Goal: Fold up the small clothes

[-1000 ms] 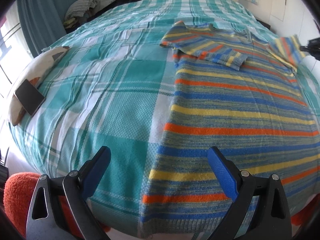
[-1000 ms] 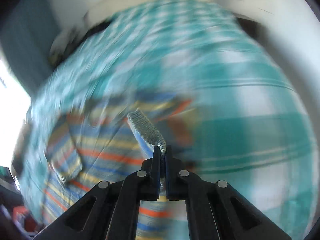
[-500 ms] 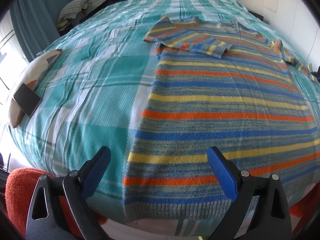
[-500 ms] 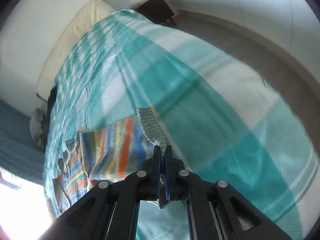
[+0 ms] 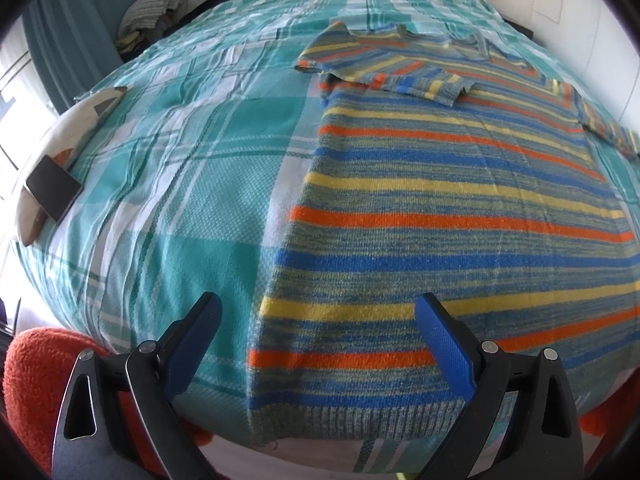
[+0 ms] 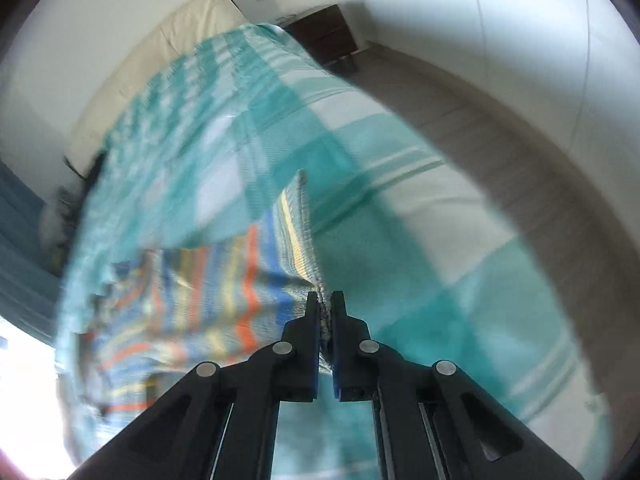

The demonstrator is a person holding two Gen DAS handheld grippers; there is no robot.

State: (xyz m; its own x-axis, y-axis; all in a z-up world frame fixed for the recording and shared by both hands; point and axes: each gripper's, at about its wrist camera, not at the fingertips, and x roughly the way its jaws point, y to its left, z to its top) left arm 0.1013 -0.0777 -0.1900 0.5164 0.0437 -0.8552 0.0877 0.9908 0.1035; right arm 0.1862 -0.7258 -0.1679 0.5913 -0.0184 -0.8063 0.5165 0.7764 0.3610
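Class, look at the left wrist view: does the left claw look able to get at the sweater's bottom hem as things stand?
Probably yes. The left claw hangs open just short of the sweater, whose ribbed hem lies flat on the bedspread between its fingers, with nothing lying across it.

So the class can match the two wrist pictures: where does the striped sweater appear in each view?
Left wrist view: the striped sweater lies flat across the right half, its hem between the open left tongs.
Right wrist view: it sits left of centre, blurred, its cuff pinched in the right tongs.
Shared landmark: the teal checked bedspread.
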